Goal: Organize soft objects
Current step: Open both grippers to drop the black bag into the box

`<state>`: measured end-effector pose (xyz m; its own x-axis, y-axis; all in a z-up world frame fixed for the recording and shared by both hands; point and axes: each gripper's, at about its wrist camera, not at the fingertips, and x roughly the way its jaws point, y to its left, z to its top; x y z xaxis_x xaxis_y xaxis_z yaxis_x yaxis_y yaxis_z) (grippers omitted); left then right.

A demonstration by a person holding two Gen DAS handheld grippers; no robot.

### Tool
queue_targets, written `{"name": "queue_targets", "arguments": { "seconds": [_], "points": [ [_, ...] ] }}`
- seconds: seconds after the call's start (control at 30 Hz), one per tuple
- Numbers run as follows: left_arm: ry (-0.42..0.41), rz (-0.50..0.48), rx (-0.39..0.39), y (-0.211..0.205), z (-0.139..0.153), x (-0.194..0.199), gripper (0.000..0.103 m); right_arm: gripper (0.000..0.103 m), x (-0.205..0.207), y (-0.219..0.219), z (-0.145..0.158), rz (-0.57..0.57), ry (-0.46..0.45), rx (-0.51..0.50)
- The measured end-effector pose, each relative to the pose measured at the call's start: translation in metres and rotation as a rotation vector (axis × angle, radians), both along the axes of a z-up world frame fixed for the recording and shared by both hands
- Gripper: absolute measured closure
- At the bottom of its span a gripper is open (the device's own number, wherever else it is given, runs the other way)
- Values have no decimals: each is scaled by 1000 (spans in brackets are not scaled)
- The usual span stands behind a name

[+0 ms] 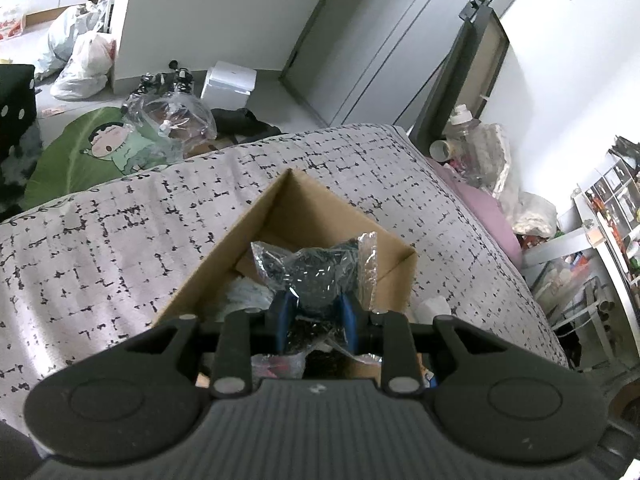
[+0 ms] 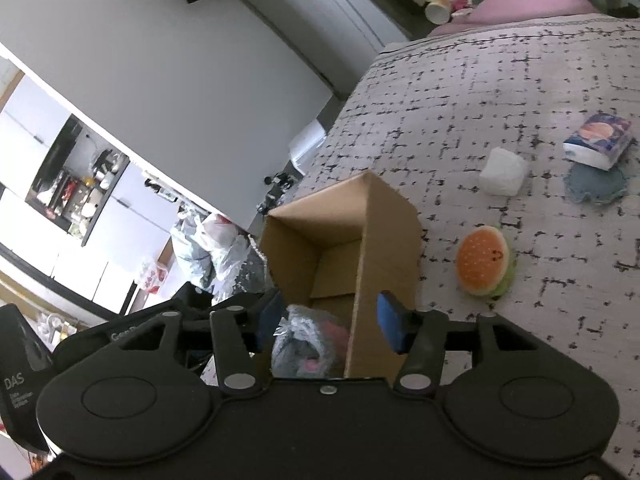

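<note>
Left gripper (image 1: 316,314) clamps a dark plastic-wrapped bag (image 1: 316,268) above the cardboard box (image 1: 224,256); right gripper (image 2: 330,326) spread, straddling the box wall

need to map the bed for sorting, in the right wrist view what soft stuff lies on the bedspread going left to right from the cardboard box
cardboard box → burger plush → white foam block → blue round cloth with the tissue pack resting partly on it
</note>
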<state>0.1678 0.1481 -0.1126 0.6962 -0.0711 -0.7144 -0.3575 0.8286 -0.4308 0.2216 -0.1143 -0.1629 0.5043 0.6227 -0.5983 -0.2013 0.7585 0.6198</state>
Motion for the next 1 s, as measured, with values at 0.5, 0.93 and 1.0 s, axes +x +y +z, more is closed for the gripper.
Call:
{"name": "queue_targets", "arguments": {
  "seconds": [0.5, 0.93, 1.0],
  "points": [
    [-44, -7, 48, -25, 23, 9, 60, 50, 2, -49, 4, -89, 6, 25],
    [-4, -5, 141, -68, 38, 8, 41, 40, 1, -107, 14, -146, -4, 39],
    [14, 7, 165, -77, 40, 9, 34, 37, 1, -118, 15, -158, -7, 37]
  ]
}}
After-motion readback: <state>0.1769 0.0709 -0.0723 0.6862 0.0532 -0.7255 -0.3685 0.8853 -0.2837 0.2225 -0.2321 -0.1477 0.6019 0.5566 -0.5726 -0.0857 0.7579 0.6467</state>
